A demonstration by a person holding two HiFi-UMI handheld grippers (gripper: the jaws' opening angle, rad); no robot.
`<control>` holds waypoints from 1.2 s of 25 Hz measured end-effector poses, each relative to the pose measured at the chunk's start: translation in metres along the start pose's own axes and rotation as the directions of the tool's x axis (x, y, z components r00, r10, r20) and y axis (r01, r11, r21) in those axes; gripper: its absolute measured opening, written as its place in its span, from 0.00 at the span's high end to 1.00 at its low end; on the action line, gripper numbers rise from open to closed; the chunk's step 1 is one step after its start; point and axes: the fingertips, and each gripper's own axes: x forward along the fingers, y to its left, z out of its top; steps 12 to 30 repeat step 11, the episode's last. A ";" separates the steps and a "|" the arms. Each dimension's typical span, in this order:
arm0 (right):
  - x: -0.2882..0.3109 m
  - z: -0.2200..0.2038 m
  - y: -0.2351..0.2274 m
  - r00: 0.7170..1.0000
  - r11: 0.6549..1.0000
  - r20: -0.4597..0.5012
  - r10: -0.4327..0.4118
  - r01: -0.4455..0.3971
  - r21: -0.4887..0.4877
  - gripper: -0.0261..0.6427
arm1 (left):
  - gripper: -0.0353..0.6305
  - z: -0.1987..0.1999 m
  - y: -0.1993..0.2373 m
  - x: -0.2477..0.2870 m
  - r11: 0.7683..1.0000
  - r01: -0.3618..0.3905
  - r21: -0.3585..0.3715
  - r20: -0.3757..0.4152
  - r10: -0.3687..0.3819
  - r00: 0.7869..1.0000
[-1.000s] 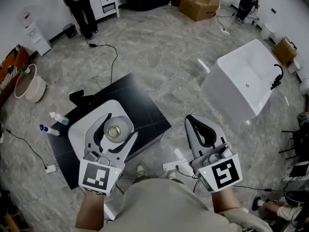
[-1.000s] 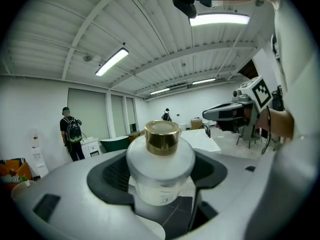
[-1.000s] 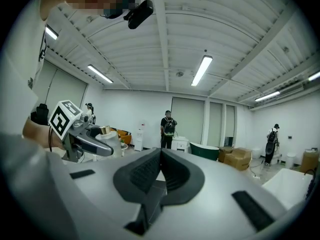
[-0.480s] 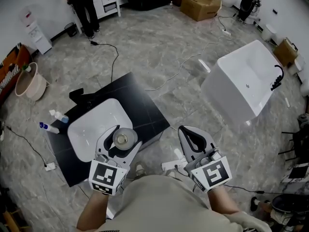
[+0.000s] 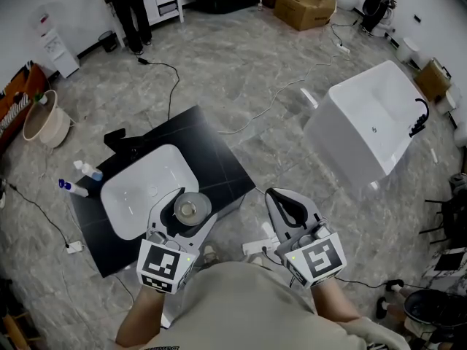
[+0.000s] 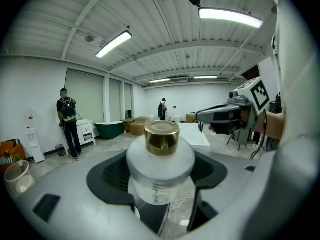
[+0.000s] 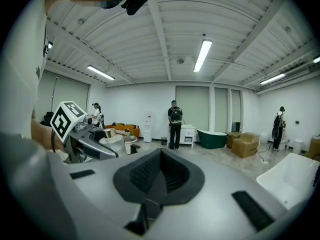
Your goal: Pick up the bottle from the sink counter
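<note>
Black stone makes up the bench (image 5: 211, 152) at centre left of the head view. A white sink (image 5: 131, 188) is set into it, and two small containers (image 5: 86, 171) lie at its left end. Just over the sink's lower right rim, the left tongs (image 5: 190, 204) pinch the bottle (image 6: 160, 156) by its frosted body. Its gold cap faces up, its long axis is upright, and it sits squarely between the pads, apparently clear of the bench. The pickup looks done. Further right, the right tongs (image 5: 292, 201) are pressed together on nothing, well apart from the bottle.
</note>
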 end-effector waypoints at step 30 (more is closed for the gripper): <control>0.000 -0.002 0.001 1.000 1.000 -0.011 -0.001 0.001 -0.017 0.97 | 0.45 -0.006 0.001 -0.002 1.000 -0.011 0.010 -0.022 0.012 1.000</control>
